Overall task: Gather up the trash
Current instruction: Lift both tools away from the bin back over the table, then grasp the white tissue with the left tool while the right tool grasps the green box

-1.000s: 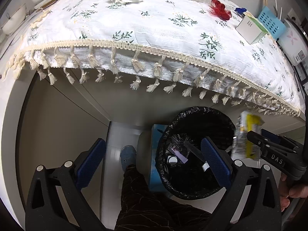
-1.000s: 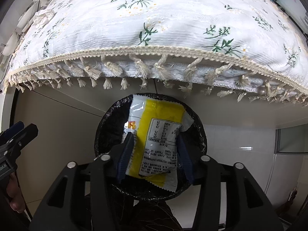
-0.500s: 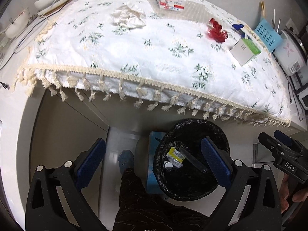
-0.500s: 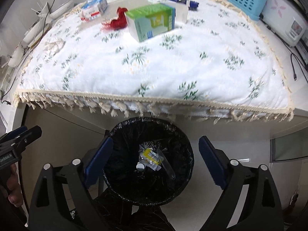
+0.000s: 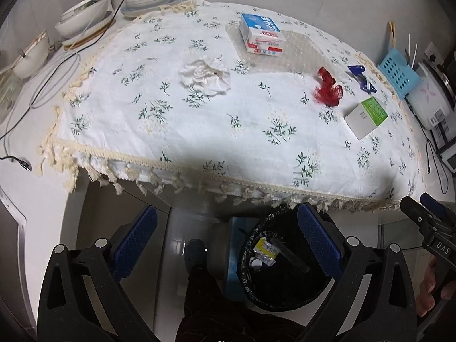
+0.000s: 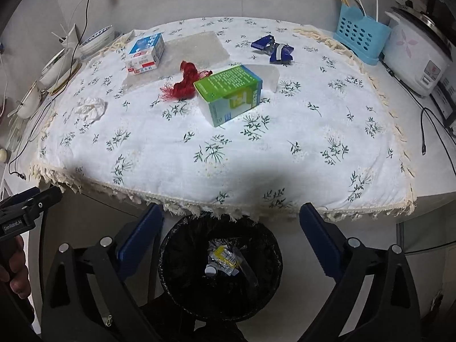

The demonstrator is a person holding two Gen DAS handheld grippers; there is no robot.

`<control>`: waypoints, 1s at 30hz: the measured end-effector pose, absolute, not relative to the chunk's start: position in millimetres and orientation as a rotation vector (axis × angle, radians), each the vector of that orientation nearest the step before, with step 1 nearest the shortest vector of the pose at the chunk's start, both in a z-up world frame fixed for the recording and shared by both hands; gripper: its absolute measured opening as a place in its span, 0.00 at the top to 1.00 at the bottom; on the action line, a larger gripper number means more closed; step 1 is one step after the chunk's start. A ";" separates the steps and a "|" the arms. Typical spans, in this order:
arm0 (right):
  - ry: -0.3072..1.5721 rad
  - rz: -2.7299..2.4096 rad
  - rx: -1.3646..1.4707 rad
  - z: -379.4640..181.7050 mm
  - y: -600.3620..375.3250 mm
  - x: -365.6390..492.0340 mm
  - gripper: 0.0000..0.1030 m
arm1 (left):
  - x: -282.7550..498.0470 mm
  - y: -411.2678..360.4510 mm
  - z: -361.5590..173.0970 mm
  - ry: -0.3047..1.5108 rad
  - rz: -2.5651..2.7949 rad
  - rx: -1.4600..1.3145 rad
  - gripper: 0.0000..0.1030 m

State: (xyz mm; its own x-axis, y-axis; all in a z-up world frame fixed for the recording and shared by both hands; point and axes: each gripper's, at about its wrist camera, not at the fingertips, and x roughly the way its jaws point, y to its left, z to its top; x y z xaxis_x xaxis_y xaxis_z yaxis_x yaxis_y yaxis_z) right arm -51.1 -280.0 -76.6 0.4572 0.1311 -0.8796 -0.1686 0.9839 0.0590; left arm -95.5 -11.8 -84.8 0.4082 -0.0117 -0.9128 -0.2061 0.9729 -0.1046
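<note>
The black-lined bin (image 6: 270,242) stands on the floor under the table edge, and the yellow wrapper (image 6: 225,256) lies inside it. My right gripper (image 6: 230,239) hovers above the bin with its jaws opening wide and nothing between them. My left gripper (image 5: 228,239) is open and empty to the left of the bin (image 5: 250,279). On the flowered cloth lie a crumpled tissue (image 5: 205,75), a red net (image 6: 186,81), a green box (image 6: 230,94), a blue-and-white carton (image 6: 146,52) and a blue wrapper (image 6: 273,48).
Stacked bowls (image 5: 82,20) and cables sit at the table's back left. A blue basket (image 6: 360,35) and a rice cooker (image 6: 416,57) stand at the back right. A clear sheet (image 6: 196,48) lies under the carton. A person's leg and shoe (image 5: 196,253) are beside the bin.
The right gripper opened and let go of the yellow wrapper, which dropped into the bin. Both grippers rose, so the whole tabletop came into view.
</note>
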 end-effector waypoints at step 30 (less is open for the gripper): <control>1.145 0.098 -0.041 -88.5 -250.4 76.9 0.09 | 52.8 44.0 -111.3 1.192 0.122 -0.174 0.12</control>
